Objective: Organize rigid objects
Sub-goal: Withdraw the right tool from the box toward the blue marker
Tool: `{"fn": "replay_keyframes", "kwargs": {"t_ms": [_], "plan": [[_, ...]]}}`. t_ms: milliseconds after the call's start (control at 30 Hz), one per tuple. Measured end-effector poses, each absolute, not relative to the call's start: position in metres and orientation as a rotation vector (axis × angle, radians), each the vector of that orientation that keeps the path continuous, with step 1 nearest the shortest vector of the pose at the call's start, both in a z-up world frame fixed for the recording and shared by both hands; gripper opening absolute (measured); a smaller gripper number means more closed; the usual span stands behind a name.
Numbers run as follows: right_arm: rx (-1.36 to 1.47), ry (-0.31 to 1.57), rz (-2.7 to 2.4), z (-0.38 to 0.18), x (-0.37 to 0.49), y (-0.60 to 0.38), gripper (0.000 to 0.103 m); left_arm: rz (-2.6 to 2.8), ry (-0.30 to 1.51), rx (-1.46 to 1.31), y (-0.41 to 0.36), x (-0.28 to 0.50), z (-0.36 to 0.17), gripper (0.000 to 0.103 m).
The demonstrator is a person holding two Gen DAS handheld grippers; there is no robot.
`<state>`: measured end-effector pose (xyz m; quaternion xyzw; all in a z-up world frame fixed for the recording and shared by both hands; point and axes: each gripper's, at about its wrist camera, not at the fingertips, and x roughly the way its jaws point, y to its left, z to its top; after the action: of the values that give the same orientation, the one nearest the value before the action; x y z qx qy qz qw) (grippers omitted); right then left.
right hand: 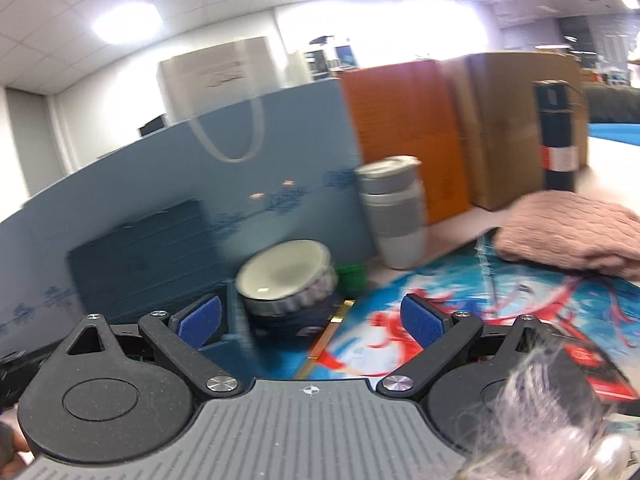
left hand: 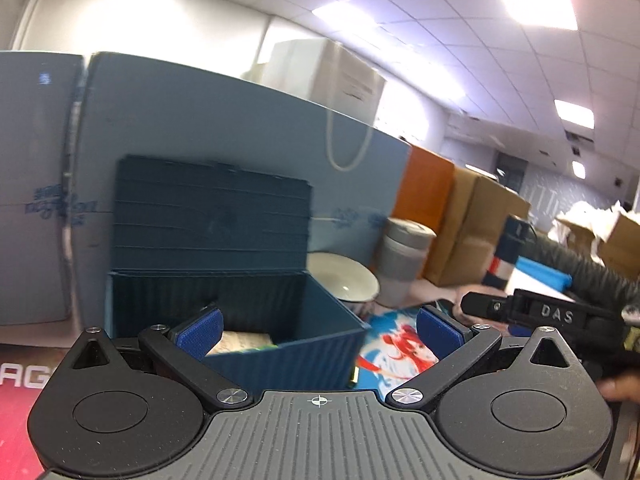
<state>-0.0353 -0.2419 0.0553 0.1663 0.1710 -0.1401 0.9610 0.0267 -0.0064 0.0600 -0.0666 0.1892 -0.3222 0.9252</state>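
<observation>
A dark blue ribbed box stands open with its lid upright; a pale packet lies inside. My left gripper is open and empty just above the box's near rim. A white bowl sits right of the box, with a grey lidded cup beyond it. My right gripper is open and empty, facing the bowl and the cup over a colourful printed mat. The box shows blurred at the left of the right wrist view. The right gripper also shows in the left wrist view.
A blue partition with a white paper bag on top runs behind. Orange and brown cardboard boxes stand at the back right, with a dark tube. A pink knitted cloth lies on the mat. A red mat lies left.
</observation>
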Motion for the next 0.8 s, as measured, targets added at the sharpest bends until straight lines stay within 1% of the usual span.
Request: {"fn": "replay_keyframes", "kwargs": {"t_ms": [433, 800], "plan": [[0.343, 0.446, -0.458, 0.027, -0.047, -0.318, 0.098, -0.736, 0.456, 0.01, -0.051, 0.015, 0.05, 0.103], [0.461, 0.573, -0.481, 0.004, -0.02, -0.37, 0.097, -0.771, 0.476, 0.021, -0.052, 0.017, 0.037, 0.103]]}}
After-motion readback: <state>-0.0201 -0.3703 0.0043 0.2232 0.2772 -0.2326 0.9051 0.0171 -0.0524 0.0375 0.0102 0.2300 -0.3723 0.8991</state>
